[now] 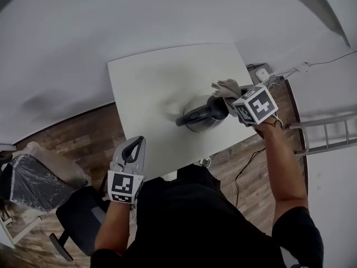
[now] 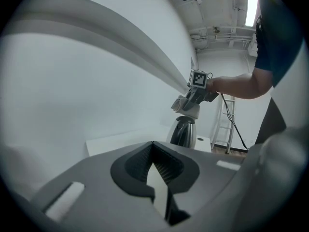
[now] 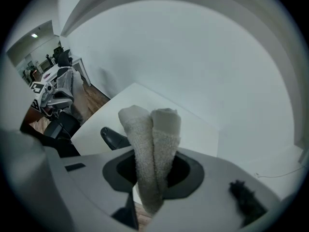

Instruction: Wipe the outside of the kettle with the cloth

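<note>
Right gripper (image 1: 232,100): jaws clamped on folded cloth (image 3: 152,140), cloth at kettle (image 1: 201,116) top.
Left gripper (image 1: 134,148): jaws together, nothing between, at table (image 1: 146,82) front edge, well apart from kettle.
Kettle: upright on white table.

I've got the white table (image 1: 156,88) set against the pale wall (image 1: 83,32), its near edge over a wood-plank floor (image 1: 78,144). One thing stands directly on it: the kettle (image 1: 201,116), upright and toward the right near corner. It has a steel body and a dark lid, and the black handle reaches left across the tabletop.
</note>
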`<state>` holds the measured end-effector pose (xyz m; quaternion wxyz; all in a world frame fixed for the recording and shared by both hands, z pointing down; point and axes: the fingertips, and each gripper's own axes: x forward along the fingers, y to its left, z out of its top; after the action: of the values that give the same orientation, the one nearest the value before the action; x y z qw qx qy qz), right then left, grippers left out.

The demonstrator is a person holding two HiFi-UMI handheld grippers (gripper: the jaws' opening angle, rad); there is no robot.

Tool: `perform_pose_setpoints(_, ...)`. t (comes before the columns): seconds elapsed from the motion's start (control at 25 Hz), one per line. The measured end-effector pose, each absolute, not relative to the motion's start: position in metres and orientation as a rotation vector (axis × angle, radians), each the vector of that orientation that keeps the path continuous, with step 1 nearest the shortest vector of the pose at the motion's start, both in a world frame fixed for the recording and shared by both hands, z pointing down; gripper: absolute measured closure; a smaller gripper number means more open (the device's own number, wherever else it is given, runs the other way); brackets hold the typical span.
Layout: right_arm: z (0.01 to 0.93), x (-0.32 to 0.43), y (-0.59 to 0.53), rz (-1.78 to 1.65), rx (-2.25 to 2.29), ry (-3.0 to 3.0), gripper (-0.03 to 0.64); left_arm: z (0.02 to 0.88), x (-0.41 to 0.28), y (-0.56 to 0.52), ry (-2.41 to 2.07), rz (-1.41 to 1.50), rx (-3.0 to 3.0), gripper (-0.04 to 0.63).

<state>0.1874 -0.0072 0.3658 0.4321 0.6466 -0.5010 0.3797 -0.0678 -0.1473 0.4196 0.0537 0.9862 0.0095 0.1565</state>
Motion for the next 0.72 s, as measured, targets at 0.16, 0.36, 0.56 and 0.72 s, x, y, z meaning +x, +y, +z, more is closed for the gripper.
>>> perform_pose_setpoints(0.16, 0.360, 0.172, -0.023, 0.930, 1.581, -1.250, 0.514, 0.415, -0.072, -0.153, 0.032, 0.430, 2.991, 0.589)
perform_pose_setpoints(0.36, 0.354, 0.157, -0.039, 0.903, 1.540, -1.269, 0.514, 0.414, -0.076, -0.155, 0.020, 0.405, 2.973, 0.589)
perform_pose_setpoints(0.56, 0.346, 0.130, -0.050, 0.886, 1.548, -1.346, 0.514, 0.421, -0.083, -0.155, -0.003, 0.403, 2.937, 0.589)
perform_pose_setpoints(0.72, 0.340, 0.108, -0.066, 0.858, 1.572, -1.421, 0.514, 0.422, -0.085, -0.156, 0.000, 0.401, 2.938, 0.588)
